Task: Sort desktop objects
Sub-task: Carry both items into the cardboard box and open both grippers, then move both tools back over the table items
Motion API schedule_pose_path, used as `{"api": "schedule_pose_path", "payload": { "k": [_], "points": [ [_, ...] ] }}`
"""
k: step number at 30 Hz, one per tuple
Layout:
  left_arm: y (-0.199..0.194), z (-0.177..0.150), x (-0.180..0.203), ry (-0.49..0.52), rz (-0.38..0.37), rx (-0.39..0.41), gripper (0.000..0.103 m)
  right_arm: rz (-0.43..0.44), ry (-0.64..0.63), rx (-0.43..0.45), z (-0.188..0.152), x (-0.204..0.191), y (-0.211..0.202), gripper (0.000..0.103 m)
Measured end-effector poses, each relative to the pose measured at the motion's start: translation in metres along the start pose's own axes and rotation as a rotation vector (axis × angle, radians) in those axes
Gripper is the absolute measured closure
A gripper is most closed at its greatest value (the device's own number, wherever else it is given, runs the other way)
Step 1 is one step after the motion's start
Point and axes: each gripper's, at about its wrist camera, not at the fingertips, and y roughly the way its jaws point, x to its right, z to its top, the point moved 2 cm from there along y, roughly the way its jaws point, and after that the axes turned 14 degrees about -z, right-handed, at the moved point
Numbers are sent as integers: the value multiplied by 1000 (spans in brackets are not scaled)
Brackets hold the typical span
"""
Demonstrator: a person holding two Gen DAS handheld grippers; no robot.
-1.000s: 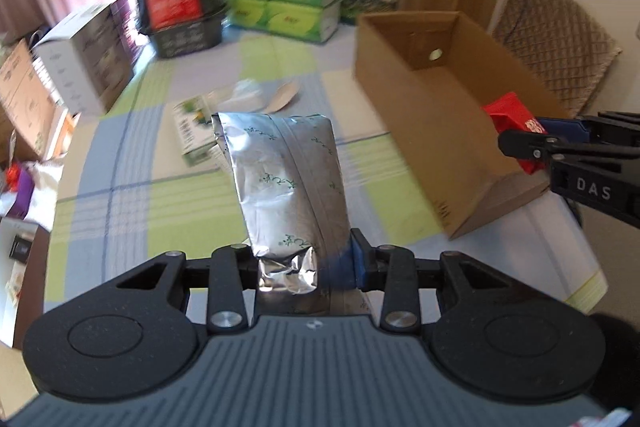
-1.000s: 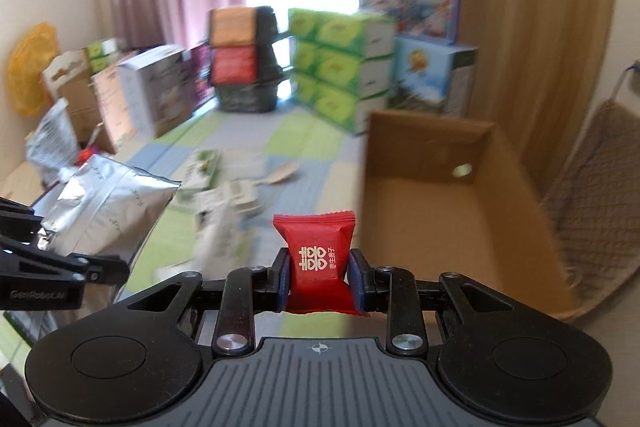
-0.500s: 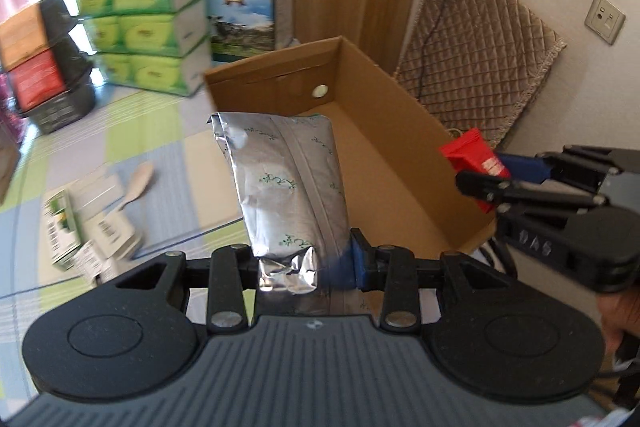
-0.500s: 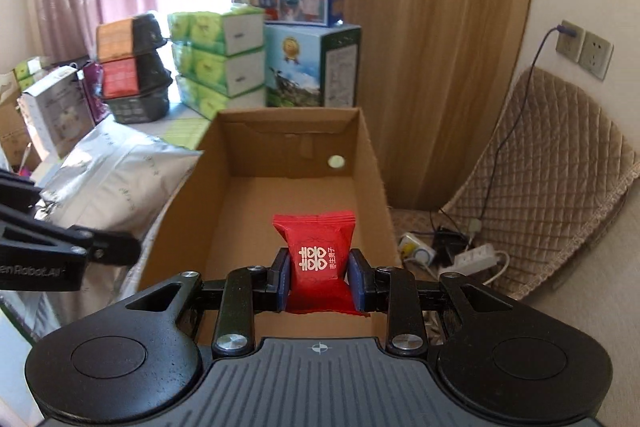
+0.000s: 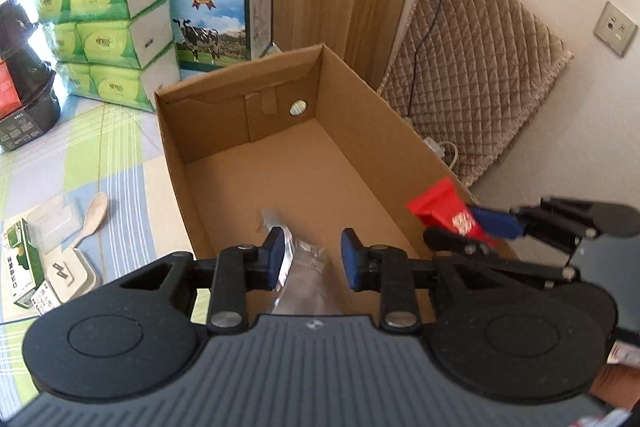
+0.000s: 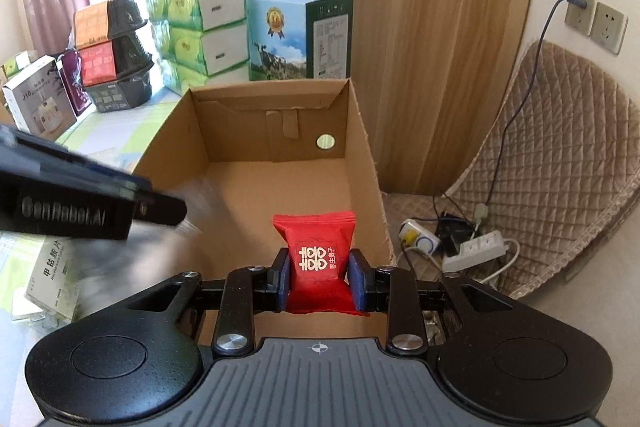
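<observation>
- Left gripper (image 5: 312, 254): jaws spread apart, crinkled silver foil pouch (image 5: 306, 277) loose between them, over open brown cardboard box (image 5: 304, 163).
- Right gripper (image 6: 318, 277), at 3 o'clock: clamped on red square candy packet (image 6: 316, 255), above box's near end.

Left gripper (image 5: 312, 253): jaws spread apart, blue pads (image 5: 276, 257) not pressing anything. It sits low and points forward, just left of the other tool. Right gripper (image 6: 318, 277): jaws closed in tight, pads clamped on both sides (something is pinched between them). It's angled in from the right, level with the left one. Part of a hand (image 5: 614, 383) shows behind the left gripper body.
</observation>
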Motion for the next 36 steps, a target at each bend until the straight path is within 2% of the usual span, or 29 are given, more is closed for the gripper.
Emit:
{"api": "schedule_pose_path", "payload": {
  "k": [6,8,10,18,22,24,32,36],
  "points": [
    [-14,-7,-14,-11,18,20,76,25,9,-9,-3,-2,6,75],
    [-21,-12,-18,-14,30,20,75,30,25,-4,-3,-2,5,68],
    [-28,-18,-22,-9,47,16,70,26,39,10,-3,-2,1,44],
    [-64,-43,-40,-36,105,18,48,50,42,39,-4,-10,-30,38],
    [-87,-62,-46,-47,132,27,37,74,52,58,-8,-18,-54,31],
    [-99,-71,-49,-49,146,37,24,86,48,72,-10,-24,-67,28],
    [-153,-108,-58,-82,213,76,5,135,11,116,-18,-52,-114,15],
    [-181,-129,-70,-99,266,87,1,175,2,143,-21,-69,-134,4]
  ]
}}
